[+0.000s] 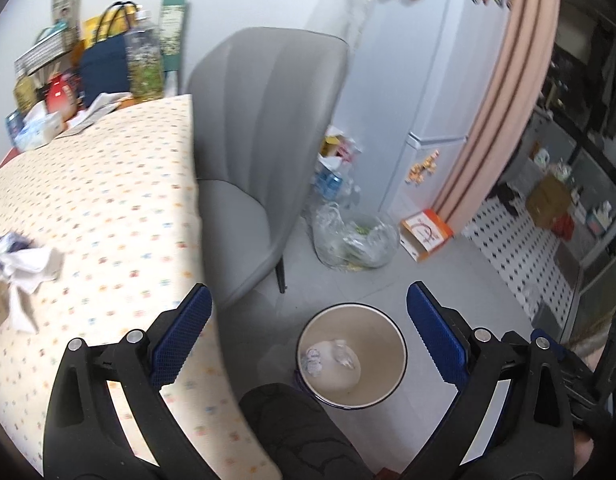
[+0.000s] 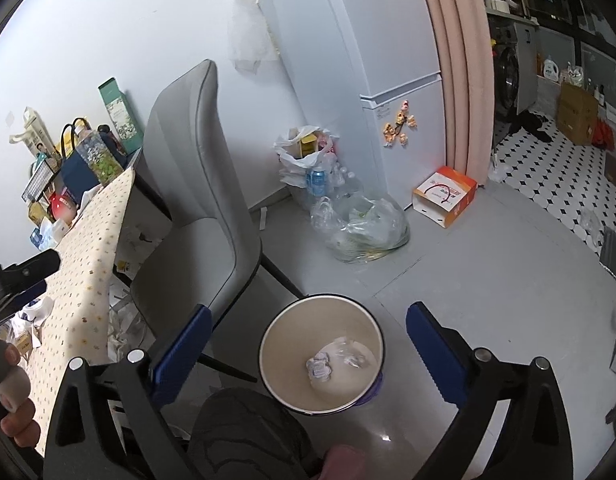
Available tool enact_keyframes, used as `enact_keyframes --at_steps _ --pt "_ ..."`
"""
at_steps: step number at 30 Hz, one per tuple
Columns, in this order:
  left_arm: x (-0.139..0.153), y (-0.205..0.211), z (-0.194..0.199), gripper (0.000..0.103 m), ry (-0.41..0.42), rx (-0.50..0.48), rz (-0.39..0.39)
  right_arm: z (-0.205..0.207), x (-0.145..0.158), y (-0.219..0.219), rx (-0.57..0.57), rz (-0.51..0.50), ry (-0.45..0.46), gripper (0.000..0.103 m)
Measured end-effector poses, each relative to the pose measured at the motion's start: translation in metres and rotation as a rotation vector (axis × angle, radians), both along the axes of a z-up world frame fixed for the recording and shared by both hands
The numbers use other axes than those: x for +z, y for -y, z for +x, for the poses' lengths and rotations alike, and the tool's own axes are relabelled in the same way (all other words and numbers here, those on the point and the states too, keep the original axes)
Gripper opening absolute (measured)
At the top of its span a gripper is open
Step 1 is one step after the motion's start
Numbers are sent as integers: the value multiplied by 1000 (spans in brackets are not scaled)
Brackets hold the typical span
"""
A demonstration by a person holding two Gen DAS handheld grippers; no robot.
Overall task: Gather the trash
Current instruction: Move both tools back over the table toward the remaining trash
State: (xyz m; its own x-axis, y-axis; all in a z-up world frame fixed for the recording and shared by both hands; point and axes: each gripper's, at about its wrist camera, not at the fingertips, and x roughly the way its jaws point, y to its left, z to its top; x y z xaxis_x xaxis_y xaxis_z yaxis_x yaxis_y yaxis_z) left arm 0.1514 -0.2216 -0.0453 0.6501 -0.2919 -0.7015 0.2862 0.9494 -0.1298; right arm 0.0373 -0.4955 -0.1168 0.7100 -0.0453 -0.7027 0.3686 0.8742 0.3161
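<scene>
Both grippers are hanging over the bin, jaws spread wide, nothing between the pads. The left gripper is looking down with the bin just right of centre between its fingers; the right gripper is framing the same bin almost dead centre. Two crumpled scraps are already lying at the bottom of the bin, so that drop looks done.

Now the interest is shifting to what is left. A crumpled heap of tissue is sitting on the desk, far out to the left of the left jaws and slightly beyond their tips. From the right wrist view the desk is lying well off to the left too, past the chair, with the left gripper's handle and the hand on it between. So the left hand is clearly the nearer one.

The heap is a loose bundle with no firm long axis that I can make out; it is spreading roughly across the desk edge. My read: the left gripper will need to swing left, away from the bin, and come down over the heap with its jaws as wide as they are now. The right is looking well placed to wait at the bin.
</scene>
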Motion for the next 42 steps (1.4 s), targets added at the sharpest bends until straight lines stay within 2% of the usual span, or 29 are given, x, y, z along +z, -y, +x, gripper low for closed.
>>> enact_keyframes --at_steps 15,22,26,32,42 --pt "30 -103 -32 97 119 152 -74 23 61 -97 152 -101 61 95" --pt "33 -147 -45 97 137 224 -113 31 82 -136 225 -125 91 95" --pt "34 -173 -51 97 135 267 -139 32 90 -156 262 -135 104 95" --pt "29 -209 -57 97 131 352 -129 34 97 -180 309 -143 121 95" --pt "15 -276 -65 97 98 497 -156 45 101 -230 413 -153 134 95"
